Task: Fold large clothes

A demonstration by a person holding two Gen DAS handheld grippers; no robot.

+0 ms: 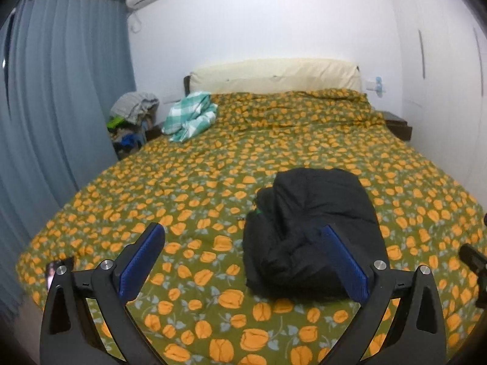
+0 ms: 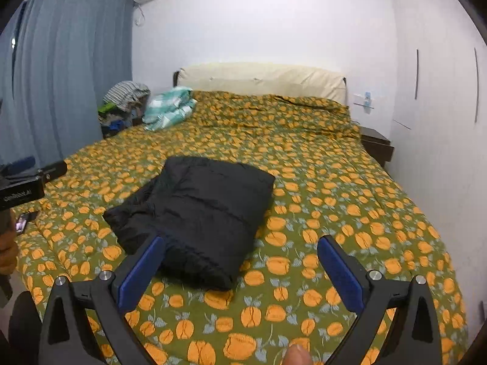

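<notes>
A black puffy jacket (image 1: 313,228) lies folded into a compact bundle on the bed; it also shows in the right wrist view (image 2: 197,213). My left gripper (image 1: 242,231) is open and empty, held above the bed's near edge, with its right finger in front of the jacket's near side. My right gripper (image 2: 242,243) is open and empty, with its left fingertip (image 2: 155,246) over the jacket's near edge. The left gripper's body (image 2: 27,182) shows at the left edge of the right wrist view. Neither gripper holds the jacket.
The bed (image 1: 182,182) has an olive cover with orange flowers. A green checked cloth (image 1: 191,115) lies near the cream headboard (image 1: 274,76). A clothes pile (image 1: 134,115) sits by the blue curtain (image 1: 61,91). A phone (image 2: 24,220) lies at the bed's left edge. A nightstand (image 2: 377,146) stands right.
</notes>
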